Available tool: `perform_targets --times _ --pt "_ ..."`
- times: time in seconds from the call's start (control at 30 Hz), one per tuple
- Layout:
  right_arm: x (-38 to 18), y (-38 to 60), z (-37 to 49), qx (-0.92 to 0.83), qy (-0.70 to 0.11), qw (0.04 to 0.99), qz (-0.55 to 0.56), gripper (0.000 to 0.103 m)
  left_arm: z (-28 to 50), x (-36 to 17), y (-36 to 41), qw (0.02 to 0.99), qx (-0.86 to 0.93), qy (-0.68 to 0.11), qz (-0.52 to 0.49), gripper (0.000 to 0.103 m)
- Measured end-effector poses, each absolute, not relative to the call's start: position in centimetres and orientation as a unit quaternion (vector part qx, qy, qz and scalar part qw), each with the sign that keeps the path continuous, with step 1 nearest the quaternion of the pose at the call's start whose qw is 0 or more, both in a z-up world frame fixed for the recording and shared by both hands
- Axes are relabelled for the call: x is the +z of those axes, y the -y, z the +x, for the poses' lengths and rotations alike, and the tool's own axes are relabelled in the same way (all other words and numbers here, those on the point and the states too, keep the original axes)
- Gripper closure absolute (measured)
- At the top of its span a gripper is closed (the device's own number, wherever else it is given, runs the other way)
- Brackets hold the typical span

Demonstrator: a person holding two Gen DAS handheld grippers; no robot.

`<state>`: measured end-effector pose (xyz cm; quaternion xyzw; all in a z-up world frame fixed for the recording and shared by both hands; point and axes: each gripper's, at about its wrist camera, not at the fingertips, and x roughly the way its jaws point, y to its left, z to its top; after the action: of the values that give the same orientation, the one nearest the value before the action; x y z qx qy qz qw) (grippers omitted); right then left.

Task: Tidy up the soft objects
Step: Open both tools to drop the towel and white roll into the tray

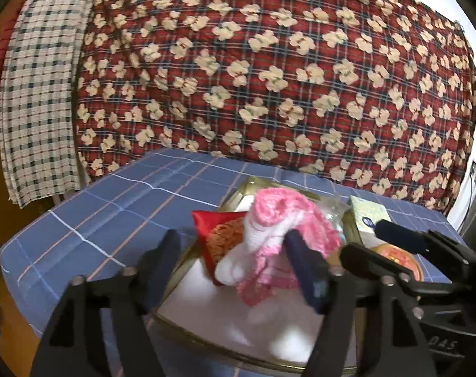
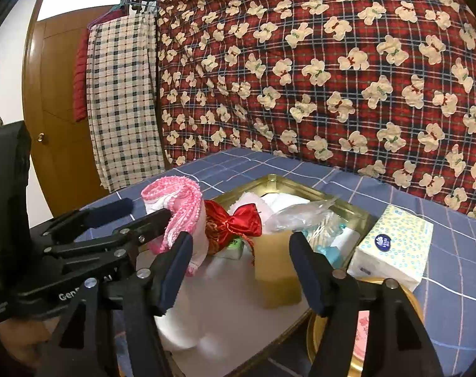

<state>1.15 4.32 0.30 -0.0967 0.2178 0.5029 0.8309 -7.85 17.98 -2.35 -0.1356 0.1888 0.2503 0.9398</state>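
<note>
Left wrist view: left gripper [image 1: 234, 270] angled down, jaws apart around pink-white cloth [image 1: 269, 242].

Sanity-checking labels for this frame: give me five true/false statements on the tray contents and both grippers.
1. The pink-and-white knitted cloth stands in the gold tray. True.
2. The red satin pouch lies outside the tray on the blue checked cloth. False: it is in the tray, beside the knitted cloth.
3. The tissue pack sits outside the tray. True.
4. The right gripper is clamped on the tan block. False: its jaws stand open.
5. The left gripper is shut. False: open.
</note>
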Motion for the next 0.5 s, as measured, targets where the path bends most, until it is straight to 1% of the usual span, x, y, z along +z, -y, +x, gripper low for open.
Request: perform_targets --times 0.13,0.2,0.27,0.43,0.5 --pt "0.6 -3.8 0.5 0.493 -0.204 0.84 -0.099 0.03 -8.1 -2.1 -17.9 0.941 0.251 -0.186 -0.132 0.025" --pt "0.8 -3.5 0.1 0.487 -0.197 0.845 -0.1 0.029 -8.4 -1.9 -17.8 0.941 0.253 -0.181 -0.132 0.017" --pt "1.0 -3.2 0.0 0.485 -0.194 0.847 -0.097 0.027 -8.7 -1.7 -17.7 0.942 0.256 -0.175 -0.131 0.014" --pt "1.3 -2.6 -0.4 0.477 -0.184 0.854 -0.091 0.026 -9.1 -1.1 -17.3 0.945 0.254 -0.163 -0.122 0.014" --pt "1.4 -2.3 -0.4 0.474 -0.183 0.857 -0.088 0.026 -9.3 -0.9 -17.2 0.946 0.256 -0.159 -0.12 0.01"
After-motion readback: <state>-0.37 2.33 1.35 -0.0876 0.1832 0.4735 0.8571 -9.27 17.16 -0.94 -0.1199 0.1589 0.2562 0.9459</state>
